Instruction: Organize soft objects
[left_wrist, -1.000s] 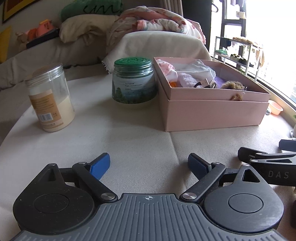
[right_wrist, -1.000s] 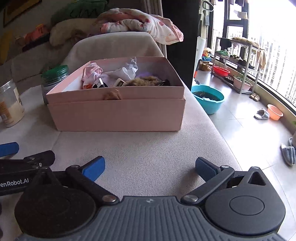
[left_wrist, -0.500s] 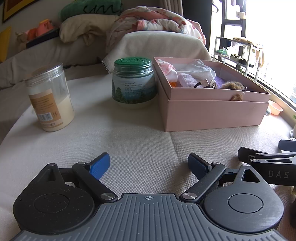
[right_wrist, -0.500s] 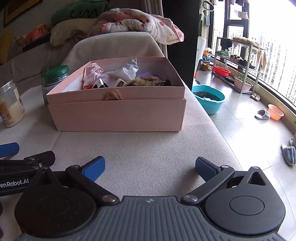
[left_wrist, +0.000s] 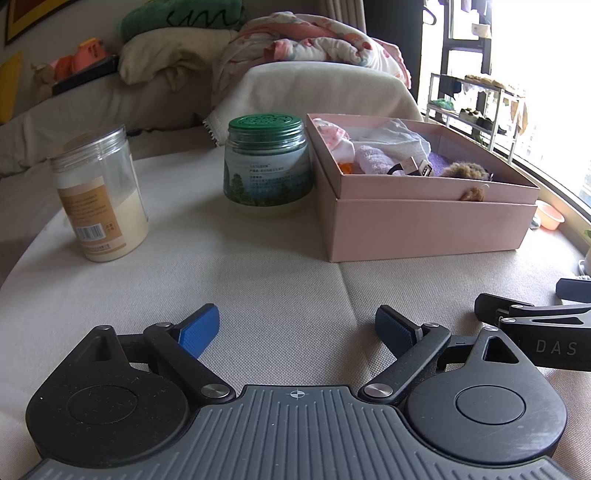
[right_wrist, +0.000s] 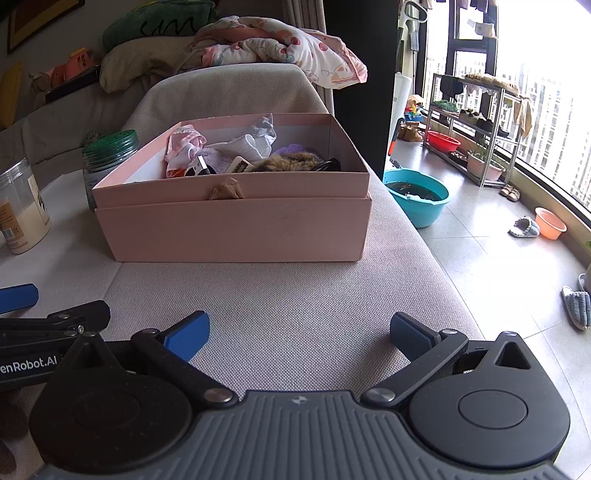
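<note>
Your left gripper (left_wrist: 297, 326) and right gripper (right_wrist: 299, 330) both stand wide and hold nothing. The soft cloths (right_wrist: 221, 147) and brown furry piece (right_wrist: 291, 161) lie inside the pink cardboard box (right_wrist: 236, 229), near the right edge of the beige fabric surface (right_wrist: 288, 302). The work seems almost finished; only a small brown tuft (right_wrist: 226, 192) hangs over the box's front wall.

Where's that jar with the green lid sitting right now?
In the left wrist view the green-lidded jar stands upright on the cloth-covered surface, just left of the pink box and right of the clear jar.
</note>
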